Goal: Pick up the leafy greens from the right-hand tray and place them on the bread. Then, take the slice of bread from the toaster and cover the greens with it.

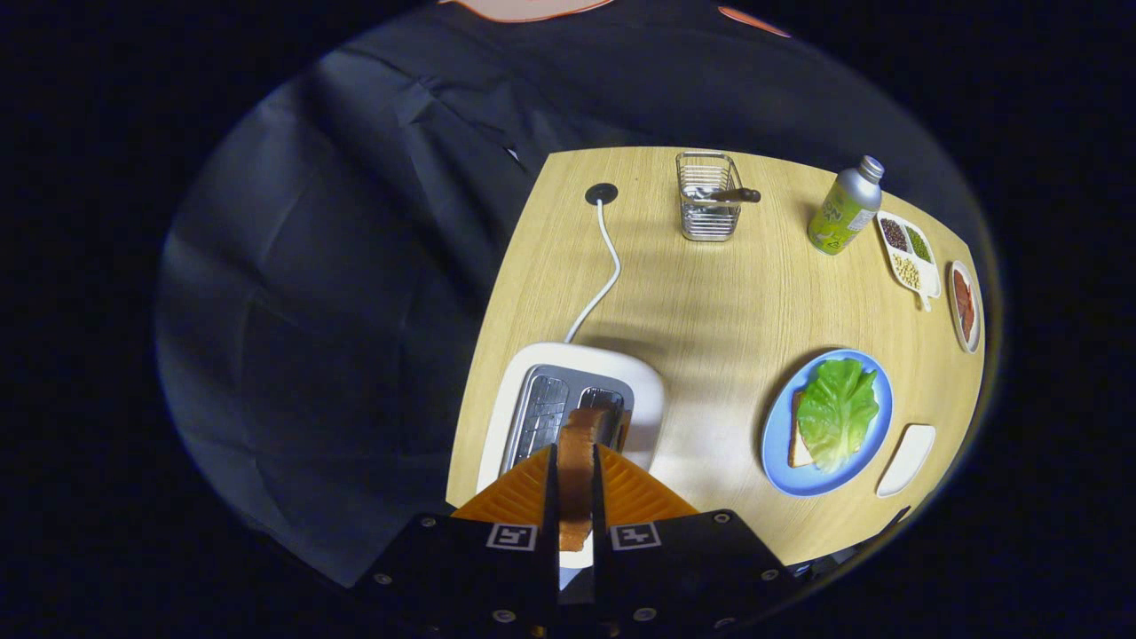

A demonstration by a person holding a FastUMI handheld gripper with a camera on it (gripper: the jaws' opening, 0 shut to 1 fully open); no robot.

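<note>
In the gripper view, the gripper [576,497] is clamped on a slice of bread [579,470], which stands on edge between the two fingers with both pressing on its flat sides; the slice's upper end reaches just past the fingertips. Directly beneath and ahead of the fingers sits the white toaster [577,399] at the near left corner of the wooden worktop [710,293], its two metal slots facing up; the held slice overlaps the right-hand slot, and whether its far end is still inside the slot or clear above it cannot be told. A white cable [603,266] runs from the back of the toaster to a dark round grommet [601,193] near the far left corner. Toward the near right edge lies a blue plate [781,435] carrying a second slice of bread [798,435], of which a strip shows on the plate's left side, with the leafy greens [837,411] spread on top and covering most of it. Just beside the plate, at the near right corner, is a small white tray [907,459]. Along the far edge a wire basket [708,197] stands in the middle, with a dark-handled utensil resting across its rim. To its right stands a green bottle with a silver cap [845,208]. Next to the bottle, at the far right corner, lies a white divided dish [909,248] with beans or grains in its compartments, and beyond it along the right edge an oval dish [965,306] holding something reddish.
</note>
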